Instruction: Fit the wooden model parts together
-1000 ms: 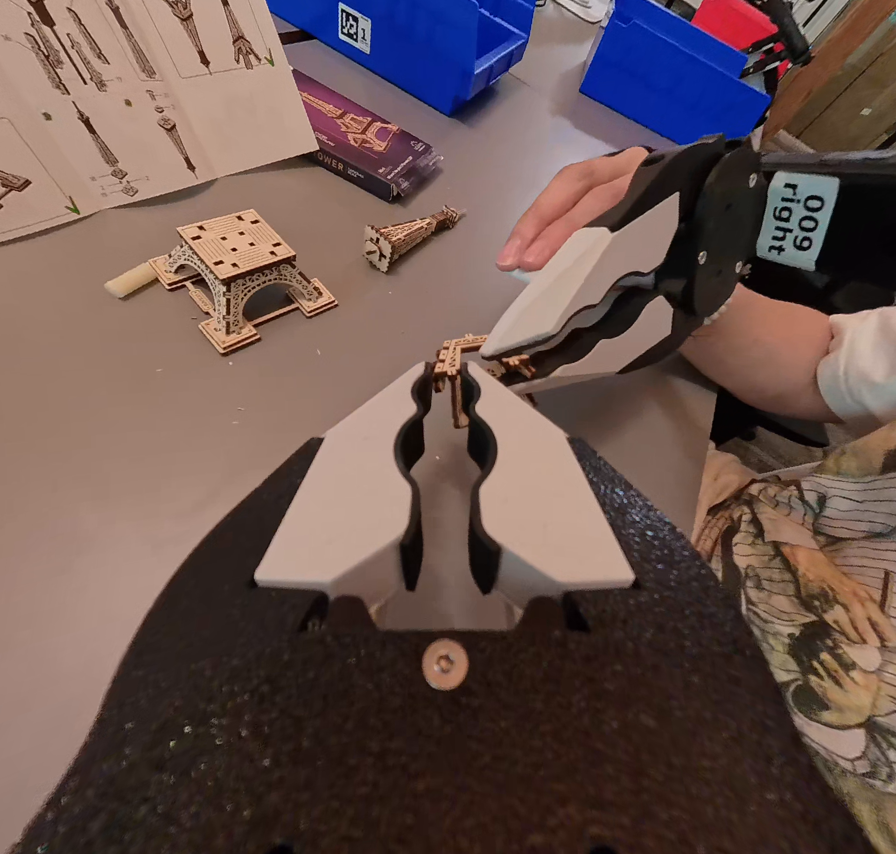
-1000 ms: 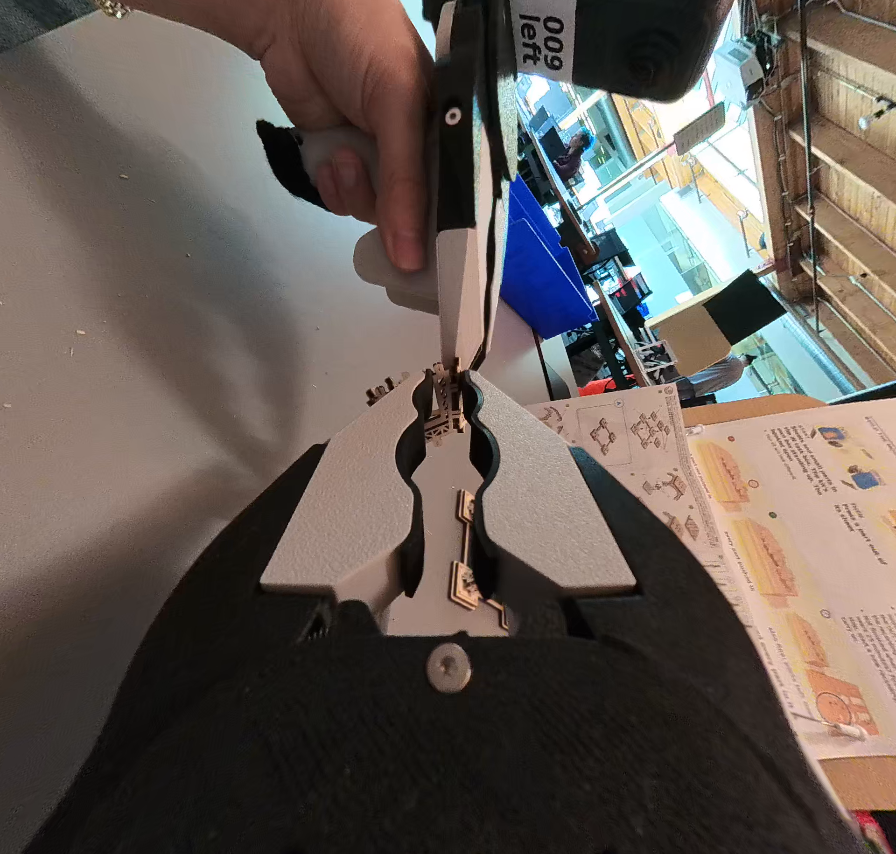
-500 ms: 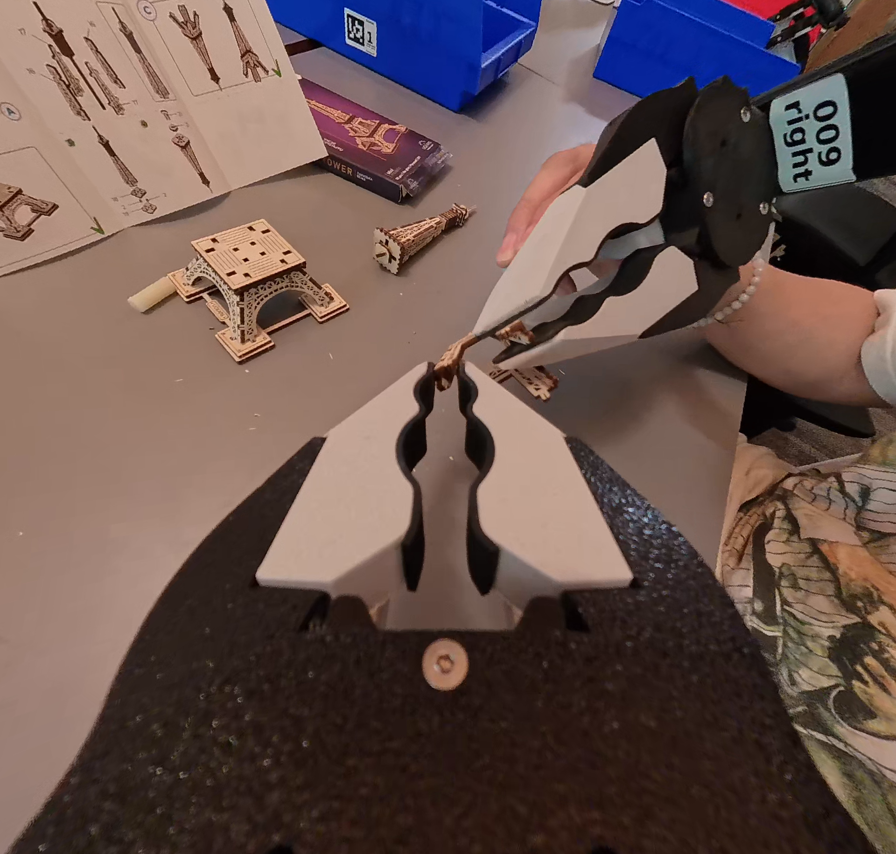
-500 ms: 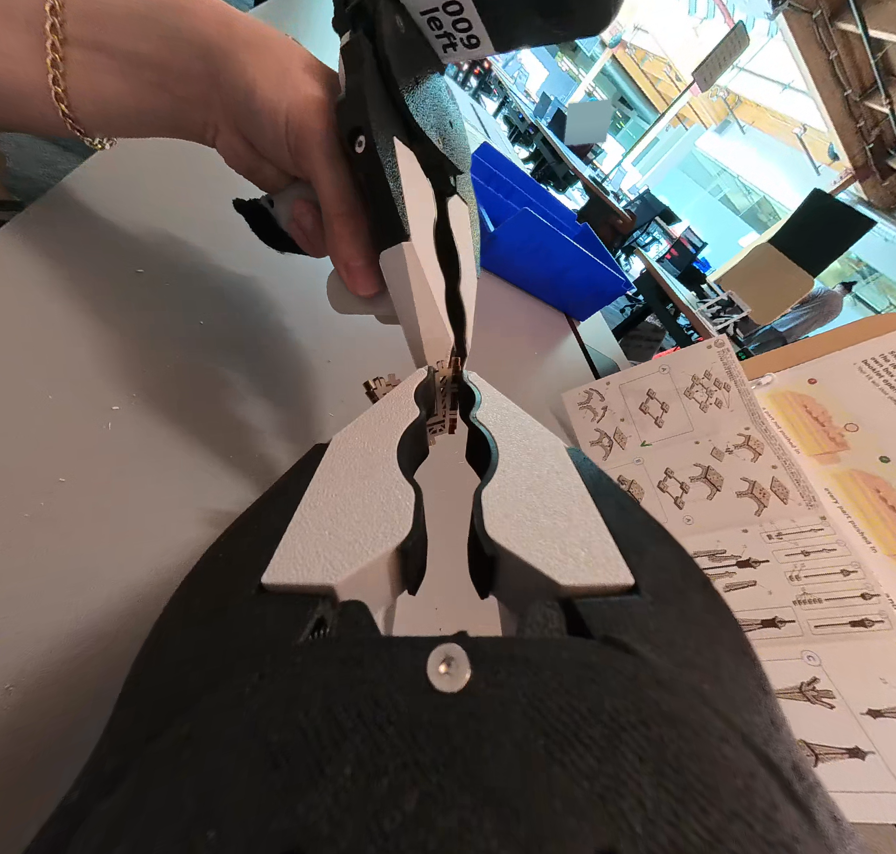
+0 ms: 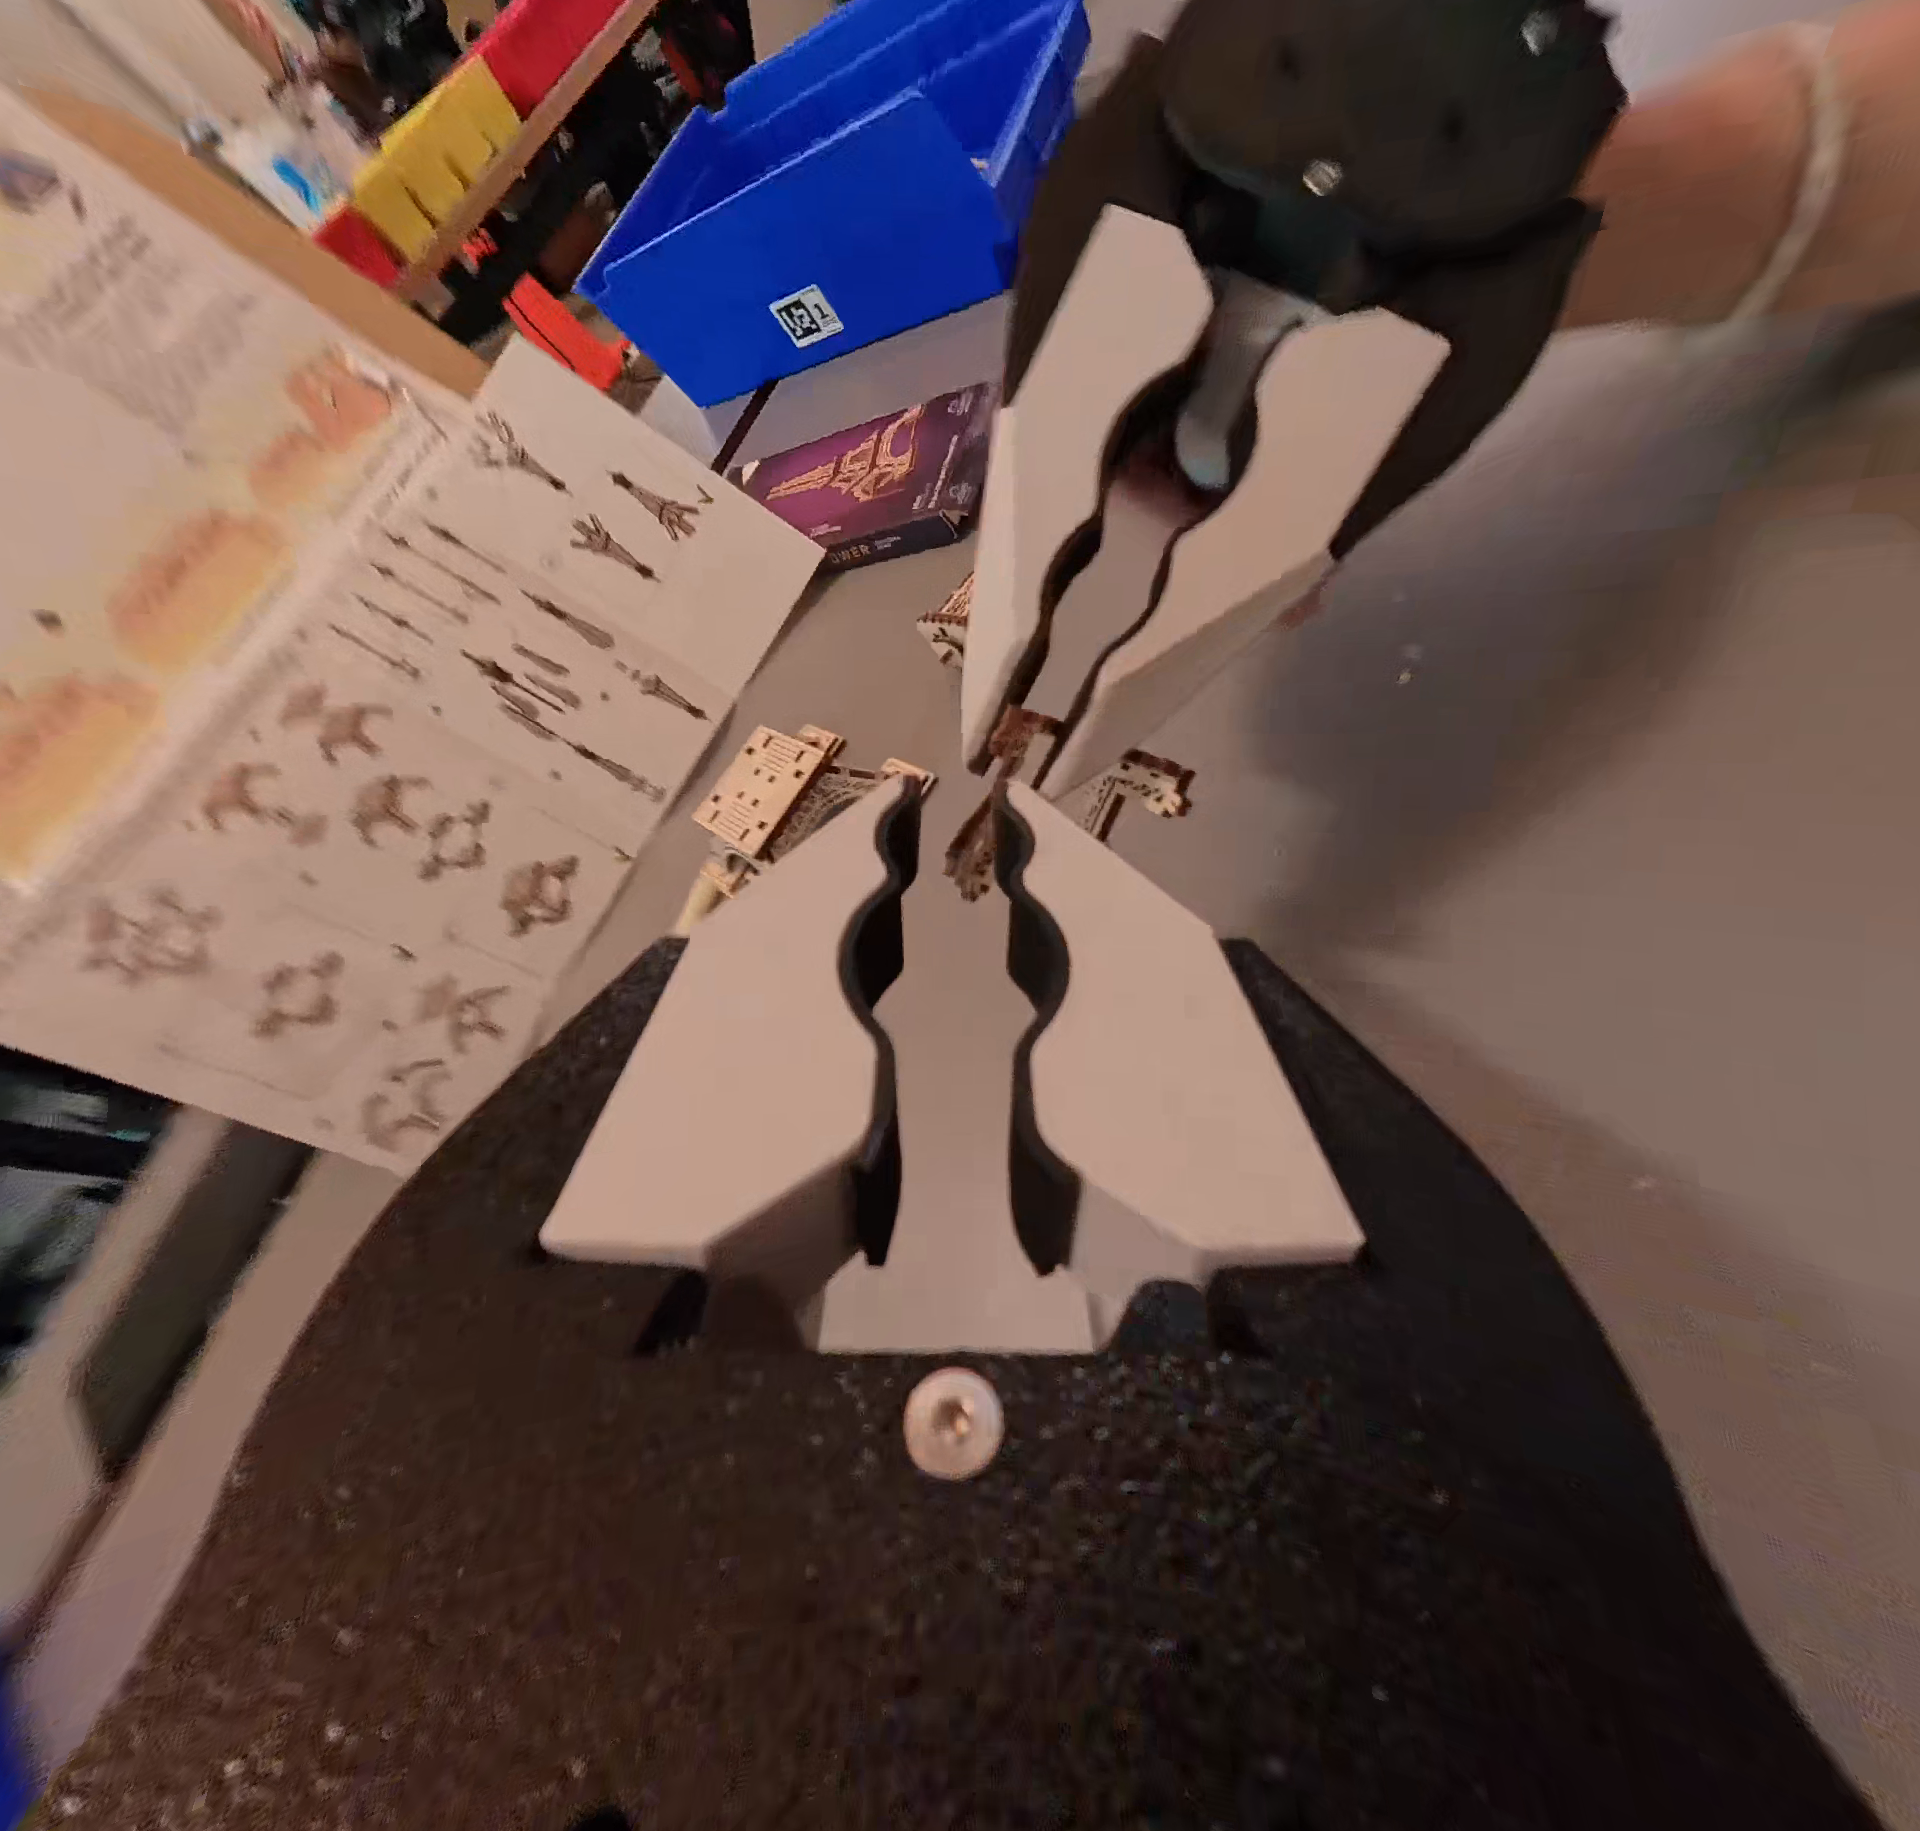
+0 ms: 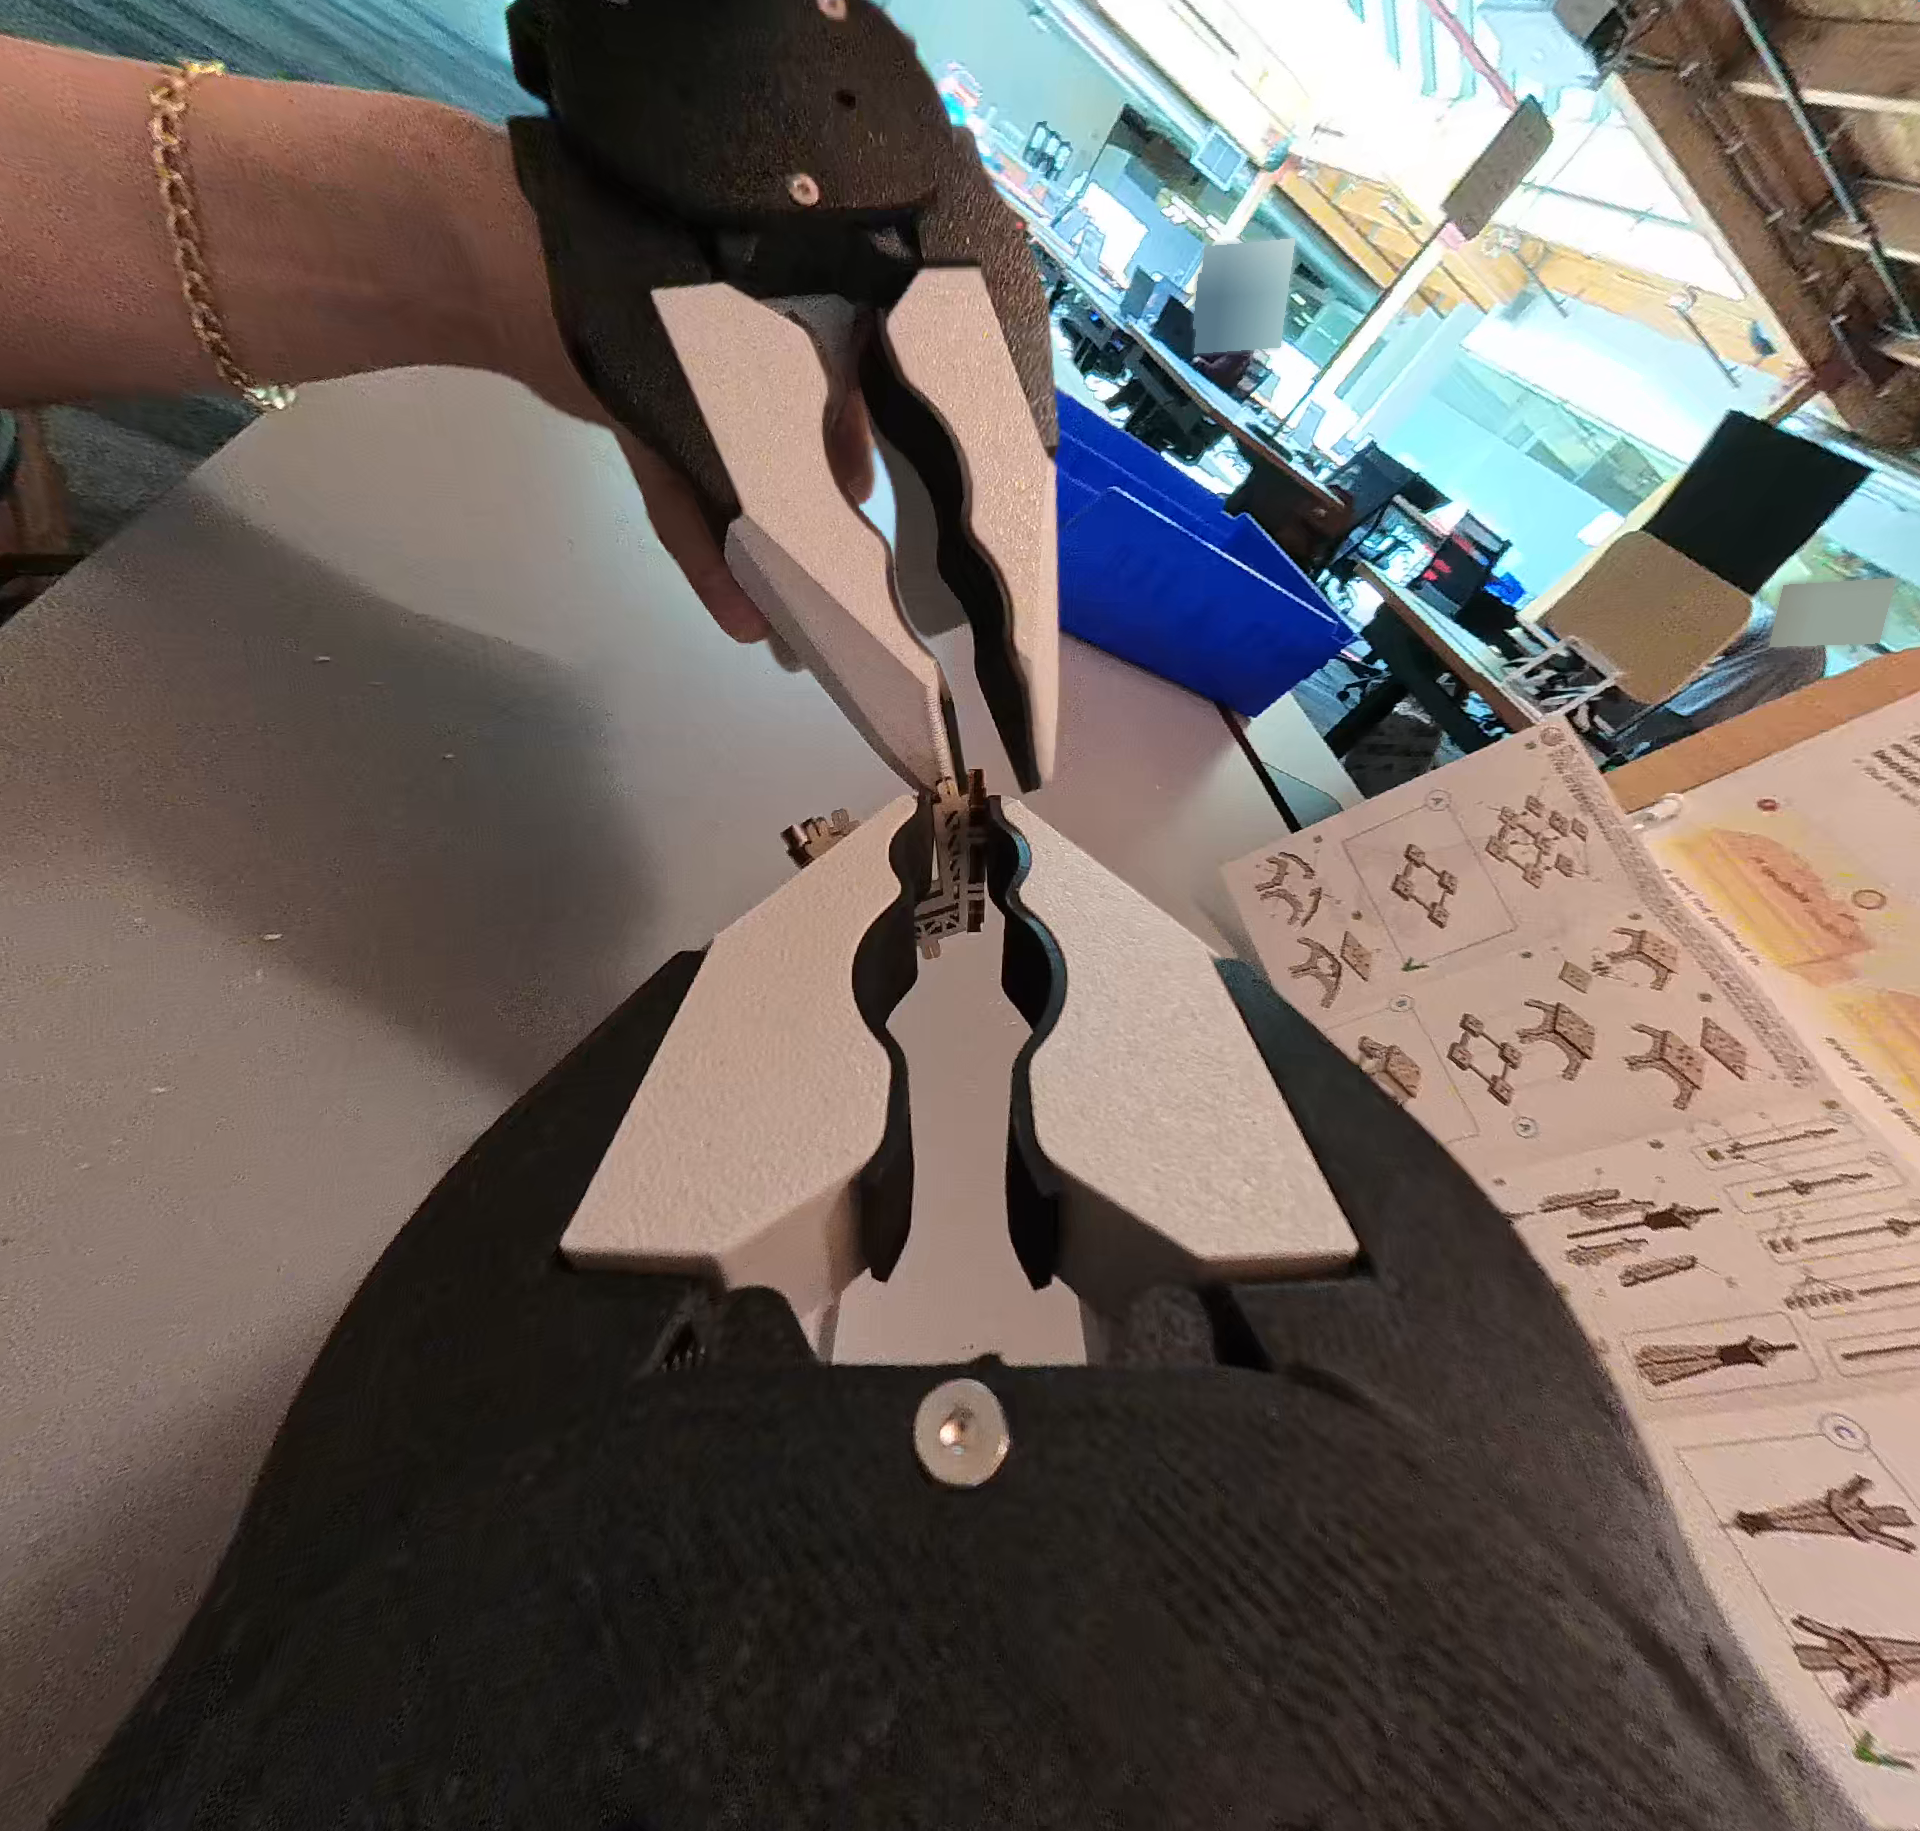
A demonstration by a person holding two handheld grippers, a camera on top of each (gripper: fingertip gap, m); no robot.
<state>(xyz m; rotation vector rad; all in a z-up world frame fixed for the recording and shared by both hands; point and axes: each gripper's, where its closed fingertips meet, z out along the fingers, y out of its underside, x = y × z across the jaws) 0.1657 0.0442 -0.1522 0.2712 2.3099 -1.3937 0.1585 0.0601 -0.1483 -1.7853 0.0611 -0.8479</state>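
A small lattice wooden part (image 6: 951, 877) sits between the fingertips of my right gripper (image 6: 958, 820), which is shut on it. In the left wrist view the right gripper (image 5: 1023, 763) comes down from above with the part (image 5: 977, 851) hanging from its tips. My left gripper (image 5: 961, 799) is open. The part's lower end stands between its pads, close against the right finger (image 5: 1039, 846), with a gap to the left one. The right wrist view shows the left gripper (image 6: 982, 773) from the front with its tips apart. The wooden tower base (image 5: 769, 805) stands on the table just behind.
Another wooden corner part (image 5: 1138, 794) lies on the grey table (image 5: 1558, 846) by the right gripper. An instruction sheet (image 5: 416, 742) lies at the left, and a purple box (image 5: 873, 493) and blue bins (image 5: 831, 202) are behind. A loose wooden bit (image 6: 816, 831) lies on the table. Both grippers' tips are close together, under 4 cm apart. From either gripper's tips it is about 15 centimetres to the wooden tower base (image 5: 769, 805).
My left gripper's jaws have widened and let go of the part, which stays in the right gripper. Both grippers have swung round so that they now face each other tip to tip.
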